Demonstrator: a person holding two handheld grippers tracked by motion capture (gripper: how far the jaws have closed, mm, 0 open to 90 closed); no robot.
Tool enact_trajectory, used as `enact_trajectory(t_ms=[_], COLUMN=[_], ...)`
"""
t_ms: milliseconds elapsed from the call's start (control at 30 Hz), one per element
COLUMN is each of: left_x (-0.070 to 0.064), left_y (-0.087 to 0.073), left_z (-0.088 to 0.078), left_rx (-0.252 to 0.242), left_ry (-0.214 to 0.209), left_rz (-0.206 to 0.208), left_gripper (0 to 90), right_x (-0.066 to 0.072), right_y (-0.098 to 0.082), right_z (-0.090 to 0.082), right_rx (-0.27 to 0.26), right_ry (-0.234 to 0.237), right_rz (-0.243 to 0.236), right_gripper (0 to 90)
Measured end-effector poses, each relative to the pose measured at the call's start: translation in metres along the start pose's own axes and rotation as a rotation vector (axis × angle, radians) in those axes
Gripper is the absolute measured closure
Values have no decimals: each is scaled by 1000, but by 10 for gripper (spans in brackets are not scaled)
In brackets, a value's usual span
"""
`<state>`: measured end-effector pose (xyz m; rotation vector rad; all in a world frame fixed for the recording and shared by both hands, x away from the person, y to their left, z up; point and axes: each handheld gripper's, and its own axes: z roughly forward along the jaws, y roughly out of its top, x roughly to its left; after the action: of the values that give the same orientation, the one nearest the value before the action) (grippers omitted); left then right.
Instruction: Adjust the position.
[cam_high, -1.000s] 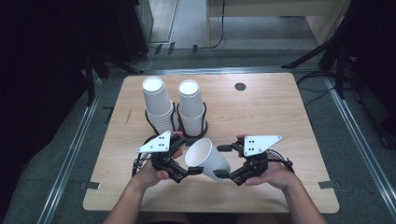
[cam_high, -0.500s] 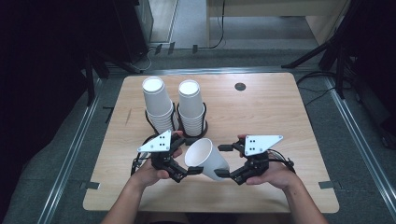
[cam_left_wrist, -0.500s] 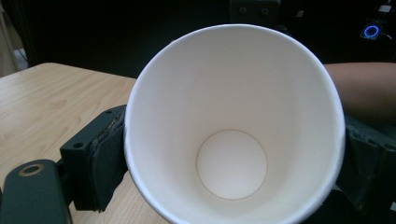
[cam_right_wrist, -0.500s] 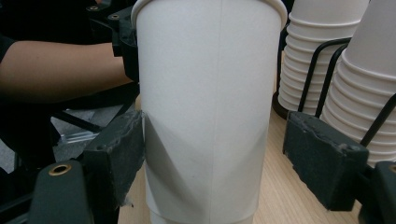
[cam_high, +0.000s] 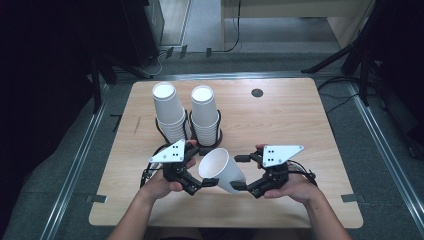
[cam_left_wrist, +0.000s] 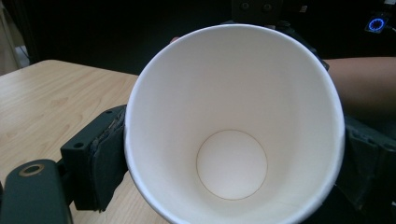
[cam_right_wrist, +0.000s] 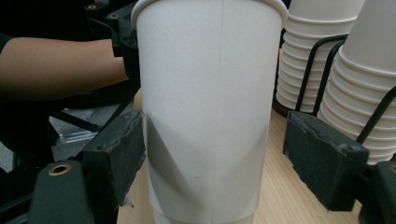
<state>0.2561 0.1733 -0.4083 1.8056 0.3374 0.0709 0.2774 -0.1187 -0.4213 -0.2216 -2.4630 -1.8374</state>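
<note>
Nothing has shifted since the earlier frames. High view: both grippers hold a tilted paper cup (cam_high: 221, 169), left gripper (cam_high: 197, 170) at nine o'clock, right gripper (cam_high: 241, 172) at three; cup stacks (cam_high: 190, 115) stand at twelve. Left gripper view: jaws grasp the rim. Right gripper view: one pad touches the cup wall, the other stands apart.

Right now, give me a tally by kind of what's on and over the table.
Loose paper cup, held between the grippers: 1
Stacks of paper cups: 2 (left, right)
Black wire racks: 2
Grippers: 2 (left, right)
Total: 7
</note>
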Motion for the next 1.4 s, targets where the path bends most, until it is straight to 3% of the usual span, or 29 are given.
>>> enact_trajectory(t_ms=[333, 800, 1300, 1400], left_x=[-1, -3, -6, -7], left_y=[2, 7, 8, 8], left_z=[0, 8, 13, 13], left_rx=[34, 176, 205, 209], left_ry=[19, 79, 100, 102], left_rz=[23, 92, 106, 108], left_gripper=[99, 100, 99, 99], right_x=[2, 14, 19, 20], right_y=[-1, -10, -17, -18], right_z=[-1, 16, 43, 48], right_rx=[14, 96, 140, 159], right_ry=[-26, -105, -202, -235], right_rz=[4, -19, -3, -8], right_gripper=[184, 138, 133, 192])
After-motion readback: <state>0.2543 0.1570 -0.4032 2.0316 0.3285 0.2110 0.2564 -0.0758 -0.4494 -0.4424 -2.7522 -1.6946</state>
